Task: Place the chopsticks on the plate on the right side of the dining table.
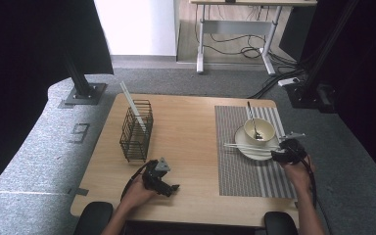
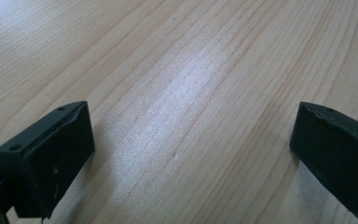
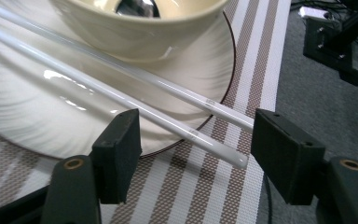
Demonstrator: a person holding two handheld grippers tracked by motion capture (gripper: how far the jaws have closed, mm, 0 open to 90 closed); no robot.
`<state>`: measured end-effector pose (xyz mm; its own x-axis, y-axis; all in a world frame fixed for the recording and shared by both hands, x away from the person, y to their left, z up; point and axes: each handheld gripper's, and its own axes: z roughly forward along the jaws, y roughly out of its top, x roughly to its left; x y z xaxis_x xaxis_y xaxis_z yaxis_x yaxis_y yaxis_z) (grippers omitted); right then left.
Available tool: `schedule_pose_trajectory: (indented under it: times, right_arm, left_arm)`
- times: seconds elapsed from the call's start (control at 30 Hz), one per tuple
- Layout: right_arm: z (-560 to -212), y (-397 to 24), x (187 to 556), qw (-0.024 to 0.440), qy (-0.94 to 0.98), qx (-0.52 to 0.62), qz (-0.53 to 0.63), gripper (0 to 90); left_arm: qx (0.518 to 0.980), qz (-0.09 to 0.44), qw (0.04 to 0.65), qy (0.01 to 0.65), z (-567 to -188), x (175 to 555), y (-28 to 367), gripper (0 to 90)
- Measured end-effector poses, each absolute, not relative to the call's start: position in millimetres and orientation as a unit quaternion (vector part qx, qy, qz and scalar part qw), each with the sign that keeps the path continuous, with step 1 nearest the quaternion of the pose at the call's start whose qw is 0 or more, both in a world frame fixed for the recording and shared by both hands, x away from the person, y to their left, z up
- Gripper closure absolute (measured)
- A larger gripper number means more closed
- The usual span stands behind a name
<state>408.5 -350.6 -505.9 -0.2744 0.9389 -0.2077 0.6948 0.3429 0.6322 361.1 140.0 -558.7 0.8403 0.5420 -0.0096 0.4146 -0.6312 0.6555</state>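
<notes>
Table, wooden; striped placemat on its right half.

Wire basket, left of centre: held one white chopstick, leaning.

Plate on the placemat, bowl on it, spoon standing in the bowl.

Two chopsticks lay across the plate's near side, ends jutting past its right rim.

Right gripper: jaws apart, flanking those ends, nothing clamped.

Left gripper: jaws wide apart over bare wood, near edge.

Judged progress: one chopstick apparently stowed; two, perhaps spoon too, remained.

white chopsticks flat across plate
</notes>
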Motion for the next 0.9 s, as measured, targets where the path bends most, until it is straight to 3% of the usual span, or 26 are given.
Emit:
schedule_pose_trajectory:
  times: [0.13, 0.33, 0.43, 0.53, 0.9]
  right_arm:
    - [-497, -349, 399, 0.282, 0.769, 0.523, 0.236, 28.4]
    - [-484, -337, 379, 0.258, 0.778, 0.490, 0.296, 13.3]
    - [-483, -322, 371, 0.248, 0.782, 0.478, 0.313, 12.0]
    - [-489, -301, 367, 0.244, 0.793, 0.463, 0.312, 0.0]
    - [-517, -259, 381, 0.213, 0.800, 0.448, 0.338, 0.0]
  left_arm:
    - [0.898, 0.094, 0.337, 0.266, -559, 361, 140, 0.0]
    - [0.898, 0.095, 0.337, 0.266, -559, 361, 140, 0.0]
    - [0.898, 0.095, 0.337, 0.266, -559, 361, 140, 0.0]
    - [0.898, 0.095, 0.337, 0.266, -559, 361, 140, 0.0]
    - [0.899, 0.094, 0.336, 0.266, -559, 361, 140, 0.0]
